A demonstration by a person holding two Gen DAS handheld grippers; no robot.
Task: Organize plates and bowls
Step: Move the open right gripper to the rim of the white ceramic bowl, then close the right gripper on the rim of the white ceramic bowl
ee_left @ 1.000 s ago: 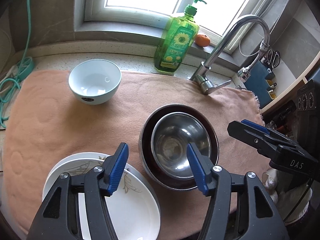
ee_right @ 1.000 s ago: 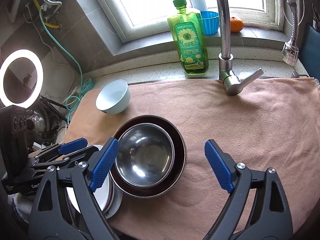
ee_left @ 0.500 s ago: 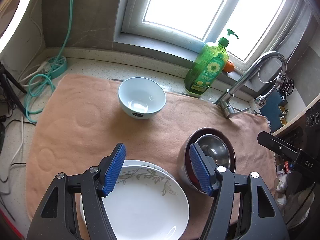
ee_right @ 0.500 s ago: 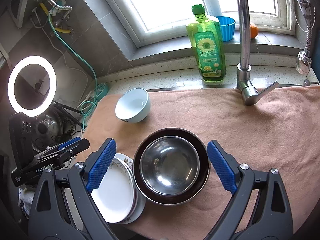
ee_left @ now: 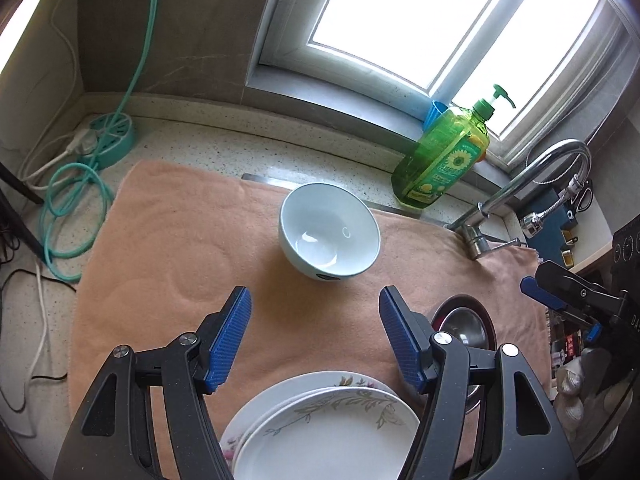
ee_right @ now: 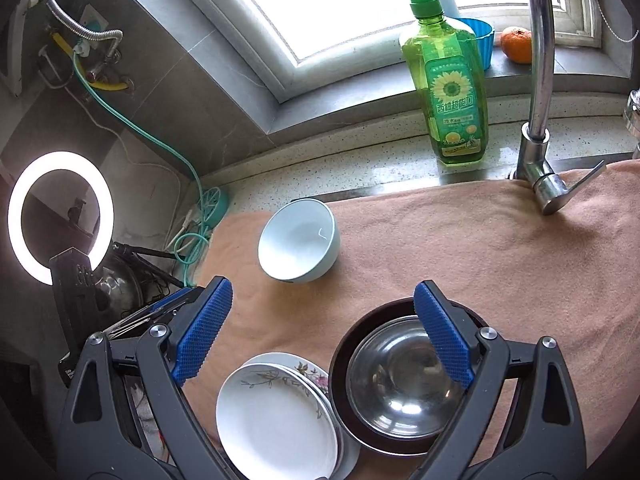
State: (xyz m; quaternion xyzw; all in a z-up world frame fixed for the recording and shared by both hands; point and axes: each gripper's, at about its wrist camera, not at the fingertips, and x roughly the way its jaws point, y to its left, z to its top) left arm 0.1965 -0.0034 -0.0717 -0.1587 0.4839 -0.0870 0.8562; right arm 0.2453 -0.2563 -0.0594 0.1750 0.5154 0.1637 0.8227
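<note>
Blue-padded jaws of the left gripper (ee_left: 316, 336) and right gripper (ee_right: 322, 332) are held released, nothing grasped. Ahead of both, the pale bowl (ee_left: 329, 232) is seen; stacked plates (ee_left: 320, 428) lie beneath, nested steel bowls (ee_right: 404, 380) under the right jaw.

A soft, matt peach cloth (ee_right: 460, 248) with a faint embossed pattern covers the speckled stone counter (ee_right: 360, 164). The pale blue bowl (ee_right: 298, 240) looks like glossy glazed ceramic, as do the white floral plates (ee_right: 276, 412). The inner bowl (ee_right: 404, 384) is shiny steel, mirror-bright, nested in a dark glossy bowl (ee_right: 340, 376). The tap (ee_right: 540, 80) is polished chrome; the soap bottle (ee_right: 452, 92) is clear green plastic. Gripper pads (ee_left: 230, 332) are knurled blue rubber on matt black plastic.
</note>
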